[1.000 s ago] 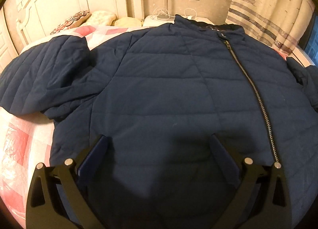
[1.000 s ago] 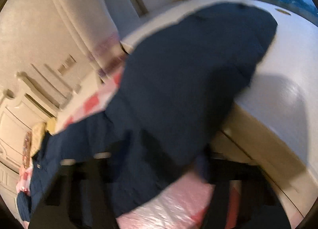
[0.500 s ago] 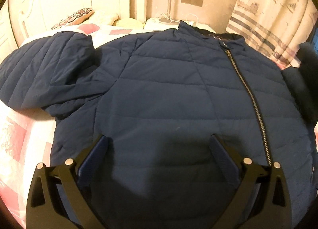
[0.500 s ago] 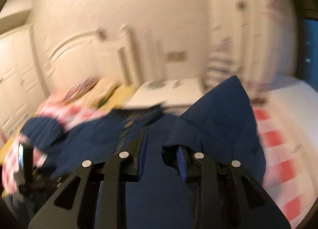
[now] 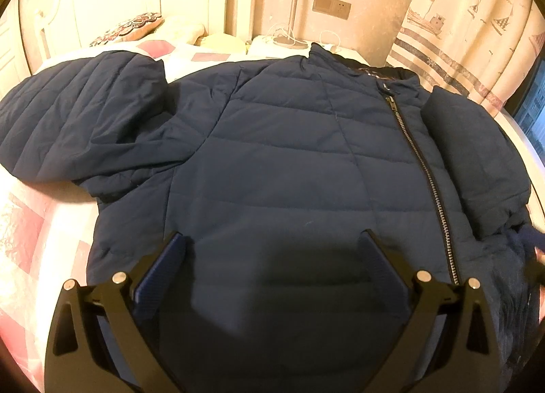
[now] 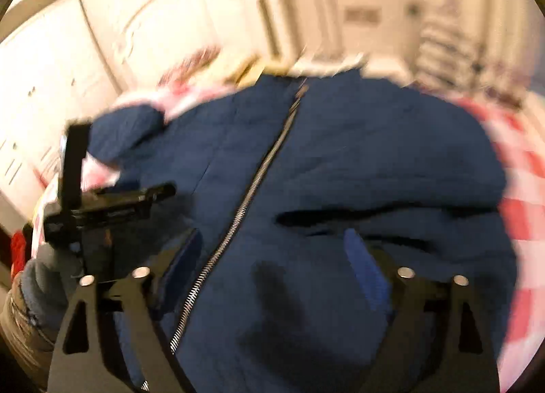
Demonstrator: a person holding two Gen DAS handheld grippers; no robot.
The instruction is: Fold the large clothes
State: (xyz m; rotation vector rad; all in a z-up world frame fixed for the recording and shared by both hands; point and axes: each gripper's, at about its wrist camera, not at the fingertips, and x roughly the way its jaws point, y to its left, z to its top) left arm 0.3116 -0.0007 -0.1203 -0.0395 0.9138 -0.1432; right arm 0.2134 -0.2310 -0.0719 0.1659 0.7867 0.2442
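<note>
We are counting one navy quilted jacket (image 5: 279, 161) lying front-up on the bed, and it is carrying one metal zipper (image 5: 422, 168) and two sleeves: one sleeve (image 5: 78, 120) is spreading out at the far left, and the other sleeve (image 5: 477, 161) is lying folded over the right side of the chest. We are seeing two grippers, the left gripper (image 5: 272, 256) and the right gripper (image 6: 272, 250), each showing two fingers spread wide above the jacket's near hem. We are counting one pink-and-white checked bedspread (image 5: 30, 239), one patterned pillow (image 5: 129, 26) at the far left, one wall switch plate (image 5: 332, 6), and one striped curtain (image 5: 470, 35) at the far right.
</note>
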